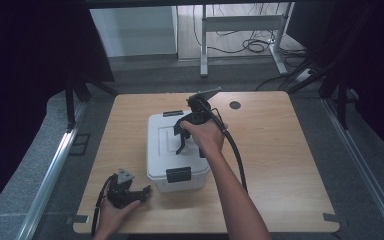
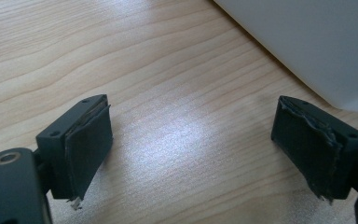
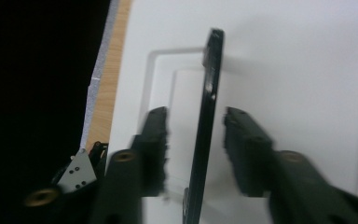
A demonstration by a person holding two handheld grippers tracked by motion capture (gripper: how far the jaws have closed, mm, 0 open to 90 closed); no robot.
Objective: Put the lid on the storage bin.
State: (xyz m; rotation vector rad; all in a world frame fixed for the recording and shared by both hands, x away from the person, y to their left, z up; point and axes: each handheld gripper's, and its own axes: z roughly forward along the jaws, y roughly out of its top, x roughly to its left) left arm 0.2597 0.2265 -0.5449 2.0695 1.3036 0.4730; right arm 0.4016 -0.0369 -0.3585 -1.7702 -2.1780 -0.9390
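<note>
A white lidded storage box [image 1: 157, 145] stands in the middle of the wooden table [image 1: 280, 150]. Its thin black handle [image 3: 207, 116] is raised upright from the lid [image 3: 284, 70]. My right gripper [image 1: 190, 150] hangs over the lid, open, with one jaw on each side of the handle and a small gap at each pad. My left gripper [image 1: 142, 196] rests low on the table by the box's front left corner. It is open [image 2: 191, 144] with bare wood between its pads. The box wall [image 2: 307, 42] lies just beyond its right jaw.
Black latches sit at the box's front [image 1: 178, 174] and back [image 1: 172, 114]. A round black grommet [image 1: 235, 105] is set in the table's far side. Beyond the table stand a desk frame [image 1: 240, 22] and loose cables [image 1: 255, 46]. The left gripper's grey plate [image 3: 81, 170] shows past the lid's edge.
</note>
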